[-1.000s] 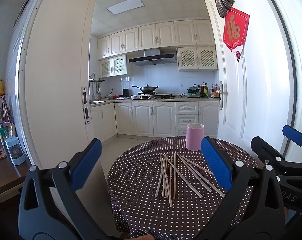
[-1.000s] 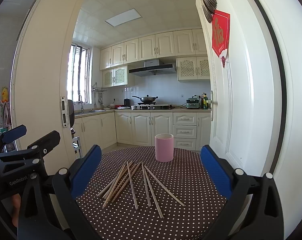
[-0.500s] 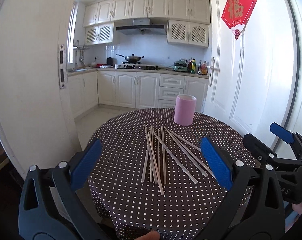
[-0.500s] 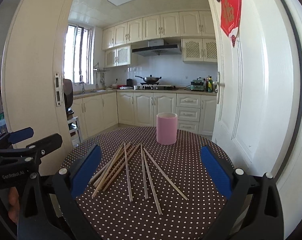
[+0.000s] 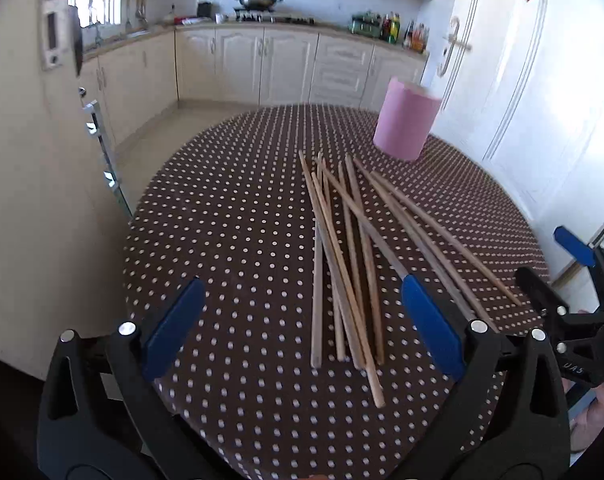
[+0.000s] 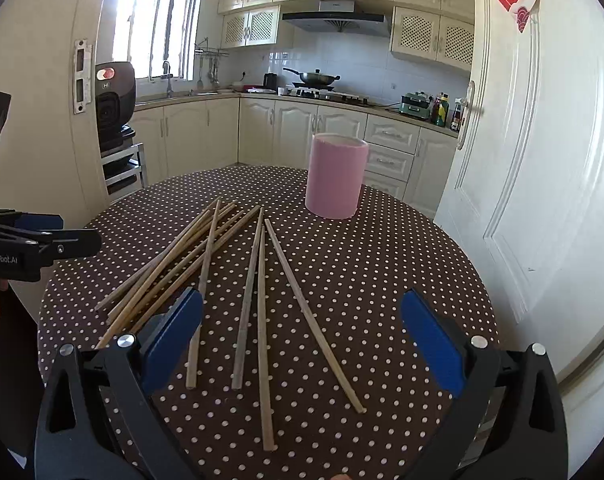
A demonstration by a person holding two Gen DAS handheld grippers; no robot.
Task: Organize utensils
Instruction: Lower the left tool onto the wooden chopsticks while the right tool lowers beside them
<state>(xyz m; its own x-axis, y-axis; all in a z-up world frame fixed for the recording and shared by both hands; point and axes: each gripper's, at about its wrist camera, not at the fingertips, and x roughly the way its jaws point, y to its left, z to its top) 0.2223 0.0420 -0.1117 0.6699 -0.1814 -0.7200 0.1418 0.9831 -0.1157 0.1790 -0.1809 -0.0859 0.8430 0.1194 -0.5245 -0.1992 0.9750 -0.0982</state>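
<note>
Several wooden chopsticks (image 5: 343, 264) lie loose and crossed on a round table with a brown polka-dot cloth (image 5: 230, 216); they also show in the right wrist view (image 6: 222, 272). A pink cylindrical holder (image 5: 405, 122) stands upright behind them, empty as far as I can see, also in the right wrist view (image 6: 335, 176). My left gripper (image 5: 302, 320) is open above the near ends of the chopsticks. My right gripper (image 6: 302, 328) is open above the right-hand chopsticks. Neither holds anything.
A white door (image 6: 541, 160) stands close to the table's right side. A door frame (image 5: 30, 160) is at the left. Kitchen cabinets (image 6: 294, 128) and a counter are behind the table. The other gripper appears at each view's edge (image 5: 573, 304) (image 6: 30, 248).
Both grippers have moved forward and tilted down toward the table; the chopsticks and holder appear larger and closer. Both grippers stayed open.
</note>
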